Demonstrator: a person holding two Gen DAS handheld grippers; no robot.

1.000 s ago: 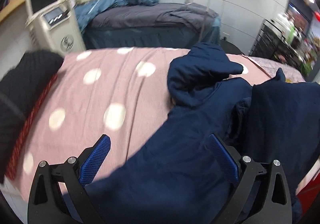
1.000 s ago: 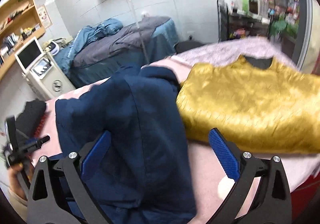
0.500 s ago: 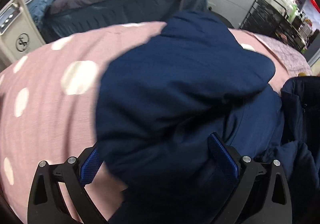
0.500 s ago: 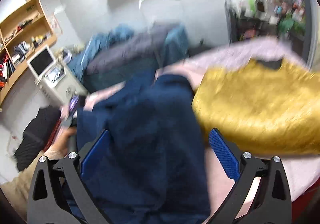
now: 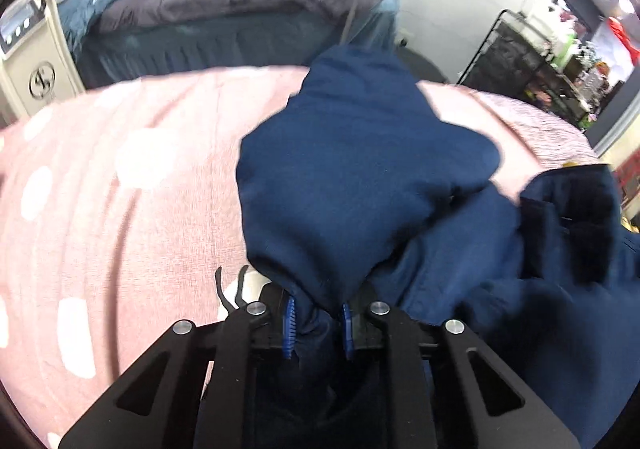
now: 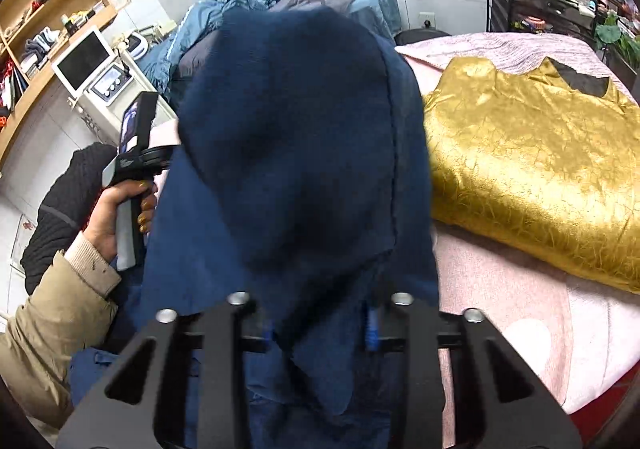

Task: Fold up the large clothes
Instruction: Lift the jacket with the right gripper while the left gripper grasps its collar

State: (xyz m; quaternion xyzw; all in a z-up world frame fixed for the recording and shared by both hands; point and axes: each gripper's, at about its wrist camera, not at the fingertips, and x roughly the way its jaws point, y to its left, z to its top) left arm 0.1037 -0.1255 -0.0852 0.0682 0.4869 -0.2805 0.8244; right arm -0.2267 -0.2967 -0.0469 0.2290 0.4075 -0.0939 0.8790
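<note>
A navy blue jacket (image 5: 360, 169) lies bunched on the pink polka-dot bedspread (image 5: 120, 209). My left gripper (image 5: 317, 323) is shut on a fold of it at the near edge, and the cloth rises in a hump ahead of the fingers. In the right wrist view the same jacket (image 6: 296, 137) fills the middle. My right gripper (image 6: 320, 329) is shut on its near edge, and the fabric hides the pads. The left gripper's handle (image 6: 132, 169), held by a hand, shows at the left of the right wrist view.
A folded gold garment (image 6: 540, 169) lies on the bed to the right of the jacket. A black knit garment (image 6: 60, 209) lies at the bed's left edge. Behind stand a white machine (image 5: 28, 61), a second bed (image 5: 240, 21) and a black rack (image 6: 540, 5).
Both grippers went from wide open to shut on the navy jacket. The left one moved forward to the hood part, and the cloth now bunches up in front of both.
</note>
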